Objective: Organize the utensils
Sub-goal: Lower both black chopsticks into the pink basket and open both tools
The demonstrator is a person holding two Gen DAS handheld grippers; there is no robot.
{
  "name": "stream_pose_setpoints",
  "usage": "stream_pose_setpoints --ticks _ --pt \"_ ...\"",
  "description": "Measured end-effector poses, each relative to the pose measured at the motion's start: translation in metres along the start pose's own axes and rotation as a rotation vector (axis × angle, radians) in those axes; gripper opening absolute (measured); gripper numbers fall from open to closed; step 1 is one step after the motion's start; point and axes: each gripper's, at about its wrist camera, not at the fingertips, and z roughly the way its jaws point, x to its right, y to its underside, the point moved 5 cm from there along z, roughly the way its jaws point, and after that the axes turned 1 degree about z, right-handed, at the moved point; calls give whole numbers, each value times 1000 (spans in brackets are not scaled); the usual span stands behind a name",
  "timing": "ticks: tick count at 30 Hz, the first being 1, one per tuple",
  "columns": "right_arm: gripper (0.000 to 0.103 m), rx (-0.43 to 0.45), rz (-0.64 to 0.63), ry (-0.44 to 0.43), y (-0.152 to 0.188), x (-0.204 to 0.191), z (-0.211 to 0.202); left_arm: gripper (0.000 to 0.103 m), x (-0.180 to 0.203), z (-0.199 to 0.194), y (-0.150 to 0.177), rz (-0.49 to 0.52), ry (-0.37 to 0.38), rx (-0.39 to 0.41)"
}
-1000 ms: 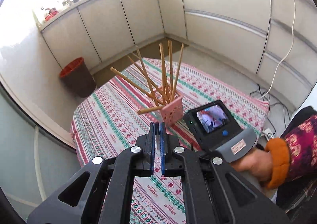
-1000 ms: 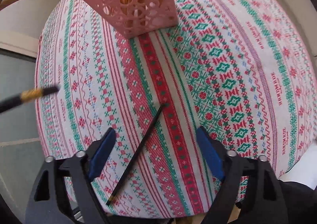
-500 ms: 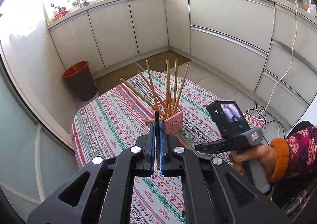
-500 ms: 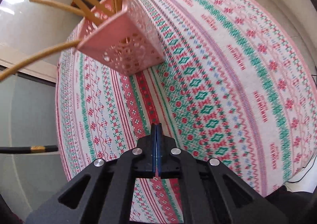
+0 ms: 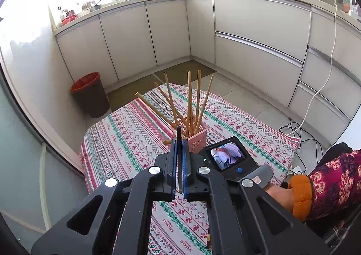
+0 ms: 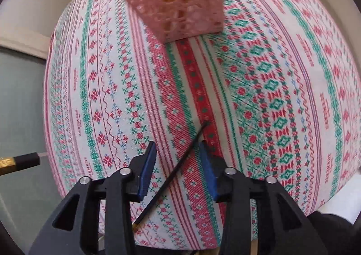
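Left gripper (image 5: 179, 160) blue pads are clamped on a slim black chopstick (image 5: 179, 134), right gripper (image 6: 177, 166) is held partly open over another thin black chopstick (image 6: 173, 173) lying diagonally lower centre on the woven patterned tablecloth (image 6: 282, 97), below the perforated pink holder (image 6: 180, 7) of wooden chopsticks (image 5: 189, 101).

We see small repeated red lettering woven along the stripes of the red, green and white patterned tablecloth (image 6: 325, 106), too small and distorted to read.
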Motion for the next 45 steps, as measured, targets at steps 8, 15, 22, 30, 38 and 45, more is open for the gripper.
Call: stream_pose_setpoints --ticks 8,15,22,30,38,45 --pt "4 38 102 -134 -10 30 -12 3 -2 -2 -2 -19 10 14" --pt "4 313 77 -200 -13 78 -112 3 1 -9 -17 -63 26 82" --pt "5 624 8 -254 -20 112 -216 3 8 -7 -42 -127 33 156" --pt "5 926 -34 -361 -21 114 -335 3 5 -13 -89 -243 39 279" --pt "5 1055 -49 -470 -49 105 -415 3 -6 -5 -129 -297 23 307" --pt "5 1028 -61 -474 -71 99 -404 3 -20 29 -129 -323 25 286"
